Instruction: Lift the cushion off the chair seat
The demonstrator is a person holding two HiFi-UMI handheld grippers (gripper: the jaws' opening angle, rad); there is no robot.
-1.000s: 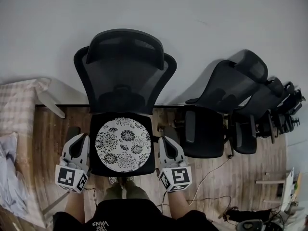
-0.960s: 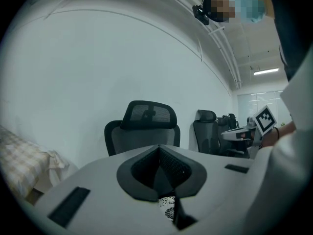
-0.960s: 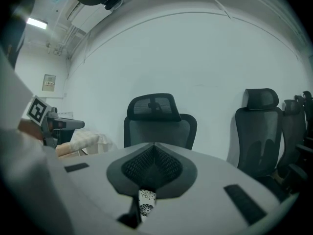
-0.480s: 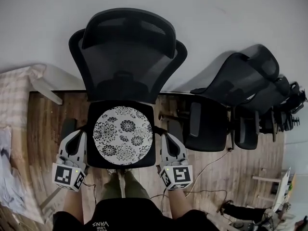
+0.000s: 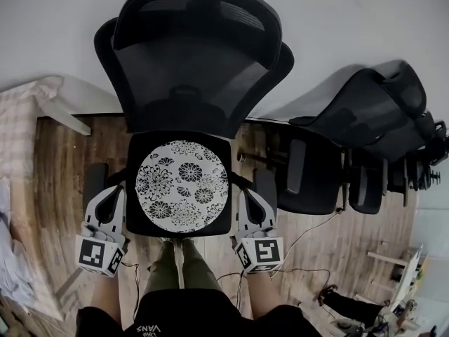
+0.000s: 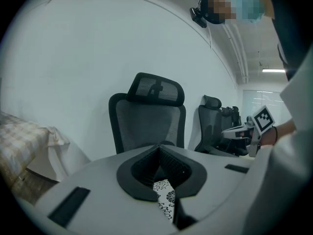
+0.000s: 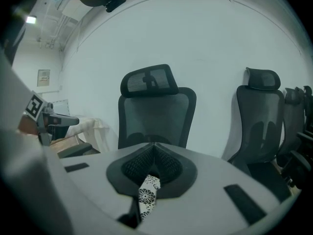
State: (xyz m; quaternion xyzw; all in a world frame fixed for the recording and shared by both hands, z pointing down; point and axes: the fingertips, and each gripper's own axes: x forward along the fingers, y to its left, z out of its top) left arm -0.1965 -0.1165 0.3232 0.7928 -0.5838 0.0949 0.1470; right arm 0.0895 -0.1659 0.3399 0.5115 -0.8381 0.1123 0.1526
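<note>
Left gripper [image 5: 118,190] and right gripper [image 5: 243,194] lower, pinching cushion [image 5: 182,187], chair seat hidden.

Spare black chairs [image 5: 379,111], checked cloth [image 5: 21,135] — wooden floor [image 5: 63,177]

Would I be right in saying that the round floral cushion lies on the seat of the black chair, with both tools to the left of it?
Not quite: the tools are not both to the left. The head view shows the left tool at the left of the cushion and the right tool at its right. The round floral cushion does lie on the seat of the black chair.
</note>
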